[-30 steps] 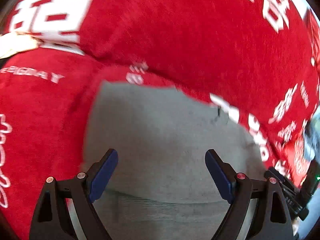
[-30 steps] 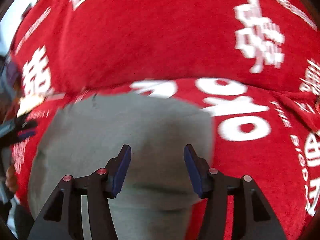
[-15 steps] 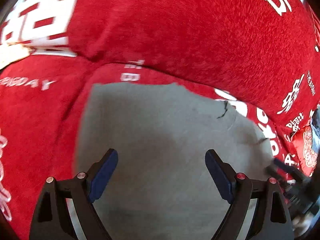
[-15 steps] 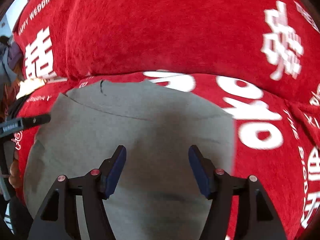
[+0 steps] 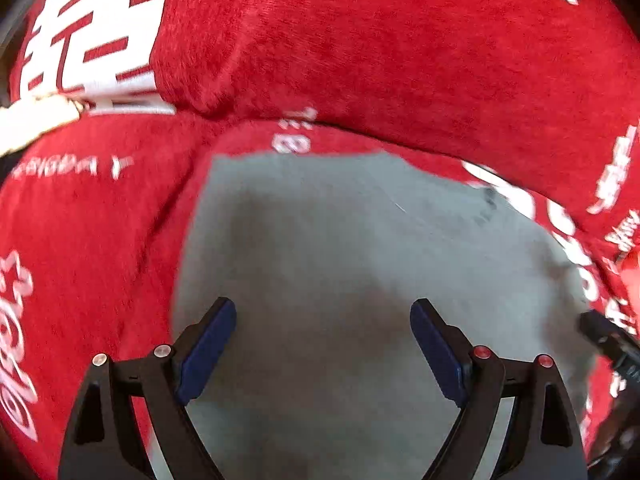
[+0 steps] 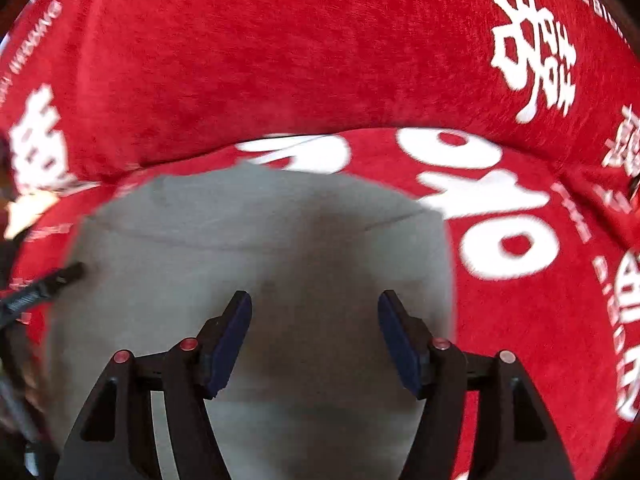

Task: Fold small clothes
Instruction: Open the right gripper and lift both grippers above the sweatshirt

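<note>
Lying flat on the red sofa cover (image 5: 400, 60), filling the lower centre of both frames: grey garment (image 5: 340, 248). Hovering wide open over it, gripping nothing: left hand-held gripper (image 5: 323, 316). Spreading moderately, jaws having just been opening, nothing between: right hand-held gripper (image 6: 315, 308).

Both wrist views were brightly and evenly lit, with strong fisheye bending and dark vignetting at the corners. Motion blur smeared the white lettering on the red cover (image 5: 400, 60) toward the frame edges, and a soft shadow darkened the middle of the grey garment (image 6: 280, 280). A washed-out pale glare sat at the left edge of each frame.
</note>
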`<state>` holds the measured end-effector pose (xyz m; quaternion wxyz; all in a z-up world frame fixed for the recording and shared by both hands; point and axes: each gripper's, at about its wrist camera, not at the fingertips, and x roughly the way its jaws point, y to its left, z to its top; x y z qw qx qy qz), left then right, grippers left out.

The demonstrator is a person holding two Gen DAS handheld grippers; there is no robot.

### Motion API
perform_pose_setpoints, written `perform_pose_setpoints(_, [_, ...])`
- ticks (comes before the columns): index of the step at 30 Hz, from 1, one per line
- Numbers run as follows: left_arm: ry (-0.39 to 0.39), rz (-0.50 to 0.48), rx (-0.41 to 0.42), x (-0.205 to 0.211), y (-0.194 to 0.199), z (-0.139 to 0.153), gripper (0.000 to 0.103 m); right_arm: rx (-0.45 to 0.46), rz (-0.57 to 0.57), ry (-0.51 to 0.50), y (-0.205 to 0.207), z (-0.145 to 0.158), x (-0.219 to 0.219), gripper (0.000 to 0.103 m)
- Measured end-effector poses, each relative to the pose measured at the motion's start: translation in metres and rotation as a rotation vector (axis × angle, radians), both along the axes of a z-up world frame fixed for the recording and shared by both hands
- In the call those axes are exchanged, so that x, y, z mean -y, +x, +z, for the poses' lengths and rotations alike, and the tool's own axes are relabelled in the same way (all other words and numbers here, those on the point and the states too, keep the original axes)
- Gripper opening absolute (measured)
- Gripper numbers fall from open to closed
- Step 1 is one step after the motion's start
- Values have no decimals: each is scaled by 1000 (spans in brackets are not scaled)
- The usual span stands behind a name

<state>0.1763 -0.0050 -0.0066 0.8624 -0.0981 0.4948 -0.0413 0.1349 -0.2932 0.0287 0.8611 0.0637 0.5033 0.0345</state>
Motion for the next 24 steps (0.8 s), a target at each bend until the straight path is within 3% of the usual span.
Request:
perform_pose_setpoints(2, [12, -41, 12, 19, -21, -1, 90, -13, 80, -21, -15, -4, -26, 69])
perform_pose_setpoints(3, [63, -69, 34, 31, -32, -1, 90, -26, 136, -63, -23, -11, -44, 70])
perform_pose_setpoints(5, [153, -103, 52, 44, -48, -6, 90, -15, 189, -194, -37, -22, -67, 73])
perform_pose_setpoints(6, [163, -111, 26, 42, -56, -13, 91, 10, 206, -252, -45, -24, -74, 75])
perform_pose_setpoints(7, [169, -109, 47, 37, -65, -15, 91, 23, 208, -262, -53, -24, -75, 75])
perform_pose_setpoints(9, [171, -91, 48, 24, -81, -14, 103, 13, 188, -207, -65, -22, -65, 75])
perform_pose_setpoints(11, [148, -84, -11, 7, -94, -22, 103, -35, 190, -196, -80, -27, -54, 79])
perform_pose_setpoints(13, [169, -79, 2, -4, -117, -20, 103, -20, 203, -190, -108, -27, -45, 80])
perform_pose_setpoints(16, [138, -55, -17, -19, -143, -18, 103, -19, 202, -195, -151, -29, -32, 81])
perform_pose_setpoints(20, [158, -59, -49, -21, -177, -21, 103, -16, 242, -262, -200, -32, -33, 81])
perform_pose_setpoints(24, [179, -55, -68, -16, -196, -14, 103, -68, 235, -298, -211, -29, -41, 83])
